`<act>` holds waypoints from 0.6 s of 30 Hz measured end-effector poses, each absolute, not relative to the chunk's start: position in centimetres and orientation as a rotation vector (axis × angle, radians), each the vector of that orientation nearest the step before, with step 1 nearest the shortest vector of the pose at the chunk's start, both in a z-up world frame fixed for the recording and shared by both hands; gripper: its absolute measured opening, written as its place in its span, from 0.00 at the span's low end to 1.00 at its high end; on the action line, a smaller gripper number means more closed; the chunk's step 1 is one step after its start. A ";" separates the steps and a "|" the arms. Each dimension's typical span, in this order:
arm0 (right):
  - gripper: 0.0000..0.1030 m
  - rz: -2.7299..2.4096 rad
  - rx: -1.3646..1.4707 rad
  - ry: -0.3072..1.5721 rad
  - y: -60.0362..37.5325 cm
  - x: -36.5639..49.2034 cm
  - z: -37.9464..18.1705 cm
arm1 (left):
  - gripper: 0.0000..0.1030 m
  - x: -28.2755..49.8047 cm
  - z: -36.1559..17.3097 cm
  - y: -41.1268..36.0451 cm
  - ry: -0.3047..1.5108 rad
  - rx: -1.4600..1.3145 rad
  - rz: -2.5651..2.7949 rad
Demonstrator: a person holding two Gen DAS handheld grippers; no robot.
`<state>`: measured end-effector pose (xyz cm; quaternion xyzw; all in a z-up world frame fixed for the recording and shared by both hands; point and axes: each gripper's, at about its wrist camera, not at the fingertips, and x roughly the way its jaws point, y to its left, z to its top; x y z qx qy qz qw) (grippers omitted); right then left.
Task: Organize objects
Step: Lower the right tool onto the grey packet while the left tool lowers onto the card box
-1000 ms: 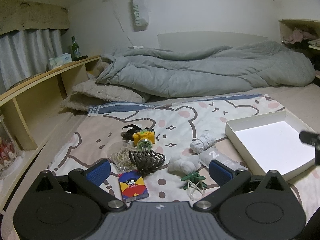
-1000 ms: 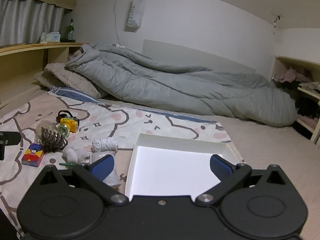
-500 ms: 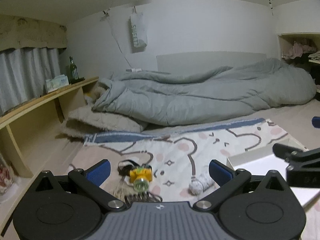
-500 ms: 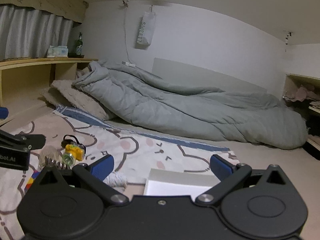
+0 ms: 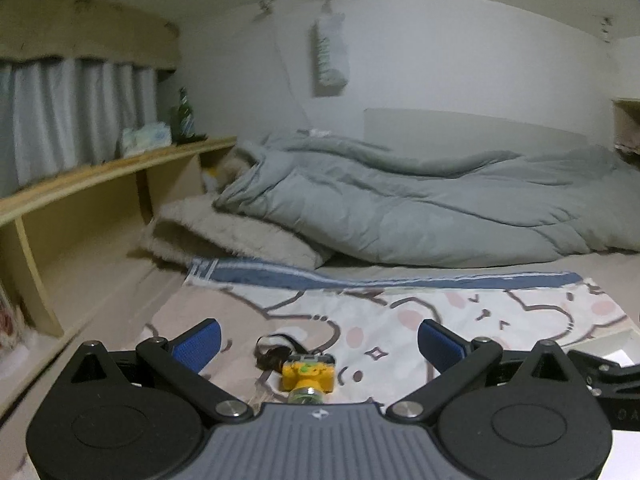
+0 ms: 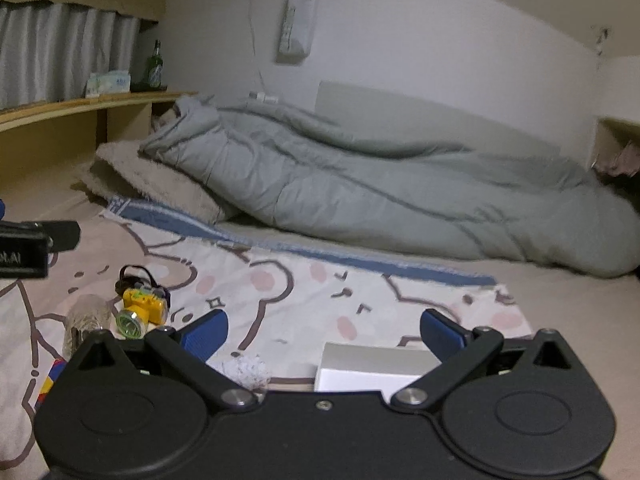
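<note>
Left gripper point(image 5: 320, 340) and right gripper point(image 6: 324, 330): jaws spread, empty. Yellow headlamp point(image 5: 307, 376) near, on cartoon blanket point(image 5: 400, 312); white box point(image 6: 372, 368) to the right.

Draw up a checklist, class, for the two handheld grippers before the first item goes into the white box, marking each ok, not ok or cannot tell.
1. Left gripper jaws open, empty: ok.
2. Right gripper jaws open, empty: ok.
3. Yellow headlamp lying free ahead of the left gripper: ok.
4. White box in view, inside clear: cannot tell, only its far wall shows.
5. Remaining small items in view: not ok, mostly hidden by the gripper bodies.
</note>
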<state>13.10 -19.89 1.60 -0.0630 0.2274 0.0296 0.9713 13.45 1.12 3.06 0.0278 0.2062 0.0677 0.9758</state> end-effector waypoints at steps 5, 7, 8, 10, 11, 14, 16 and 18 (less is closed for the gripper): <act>1.00 0.100 -0.086 0.521 -19.5 15.6 -0.9 | 1.00 15.1 0.0 3.7 0.519 0.021 0.192; 1.00 0.113 -0.076 0.549 -19.4 16.3 -1.8 | 1.00 15.8 -1.6 4.2 0.587 0.040 0.215; 1.00 0.120 -0.073 0.564 -19.3 16.5 -2.3 | 1.00 15.9 -2.3 4.5 0.613 0.048 0.220; 1.00 0.134 -0.071 0.599 -19.2 16.8 -3.3 | 1.00 16.2 -3.7 5.0 0.669 0.055 0.225; 1.00 0.134 -0.067 0.619 -19.1 17.0 -3.7 | 1.00 16.3 -4.2 5.4 0.688 0.049 0.228; 1.00 0.148 -0.058 0.670 -18.8 17.2 -5.0 | 1.00 16.4 -5.4 6.4 0.743 0.017 0.245; 1.00 0.161 -0.060 0.693 -18.6 17.3 -5.8 | 1.00 16.4 -6.0 6.9 0.773 0.005 0.253; 1.00 0.176 -0.075 0.701 -18.2 17.1 -6.3 | 1.00 16.5 -6.7 7.2 0.808 -0.014 0.255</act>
